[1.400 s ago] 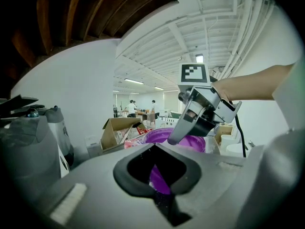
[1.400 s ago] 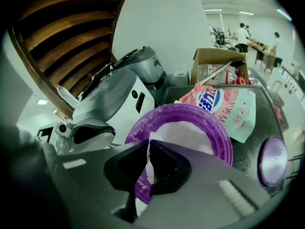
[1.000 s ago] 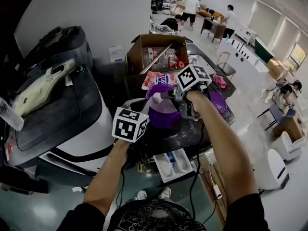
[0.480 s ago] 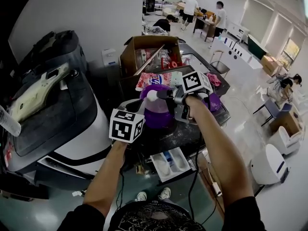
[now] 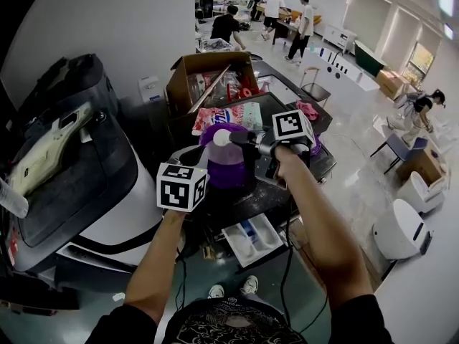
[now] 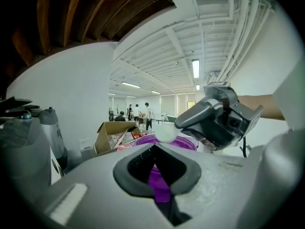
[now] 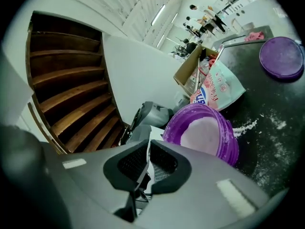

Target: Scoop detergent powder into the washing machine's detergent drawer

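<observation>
Right tool (image 7: 145, 165) stays clamped on the white scoop (image 5: 221, 137), which hangs over the mouth of the purple tub (image 5: 228, 169) much as a second ago; mostly the view has swung. Left tool (image 6: 157, 178) is closed on the tub's near rim. I judge no load has gone over yet. White powder (image 7: 205, 130) fills the tub. The drawer (image 5: 252, 239) stands open, nearer and lower.

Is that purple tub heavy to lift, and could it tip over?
Probably heavyish: the purple tub looks fairly full of white powder. Its top is open, so tilting would likely spill some. The left claw pinches only its rim, so it might swing.
</observation>
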### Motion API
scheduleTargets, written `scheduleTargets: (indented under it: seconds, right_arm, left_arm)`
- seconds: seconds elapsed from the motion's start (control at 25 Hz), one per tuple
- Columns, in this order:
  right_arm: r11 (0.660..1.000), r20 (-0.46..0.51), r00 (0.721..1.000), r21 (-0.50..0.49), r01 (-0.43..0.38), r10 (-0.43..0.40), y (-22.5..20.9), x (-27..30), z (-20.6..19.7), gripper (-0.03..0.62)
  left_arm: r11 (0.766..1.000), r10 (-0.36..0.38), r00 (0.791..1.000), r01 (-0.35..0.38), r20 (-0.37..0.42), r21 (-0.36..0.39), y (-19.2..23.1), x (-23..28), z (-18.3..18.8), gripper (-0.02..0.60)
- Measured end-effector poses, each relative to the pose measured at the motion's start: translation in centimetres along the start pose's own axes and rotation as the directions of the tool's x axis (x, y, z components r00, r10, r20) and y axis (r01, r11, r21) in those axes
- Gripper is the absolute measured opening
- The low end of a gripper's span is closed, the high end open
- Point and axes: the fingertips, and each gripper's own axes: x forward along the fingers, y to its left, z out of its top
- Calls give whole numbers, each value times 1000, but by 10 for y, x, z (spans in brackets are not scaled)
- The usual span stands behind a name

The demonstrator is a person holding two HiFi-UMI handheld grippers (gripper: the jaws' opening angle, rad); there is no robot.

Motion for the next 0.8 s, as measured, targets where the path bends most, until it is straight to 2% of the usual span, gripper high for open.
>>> scheduleTargets:
  seconds: [0.48, 0.8]
  right_arm:
    - [999, 116, 993, 42, -1, -4, 13, -31, -8, 37]
    - [995, 232, 973, 92, -35, 13, 9, -62, -18, 37]
  left_arm:
    - [996, -86, 996, 86, 18, 23, -21, -4, 5, 0]
    - [984, -170, 985, 169, 14, 59, -49, 1, 4, 2]
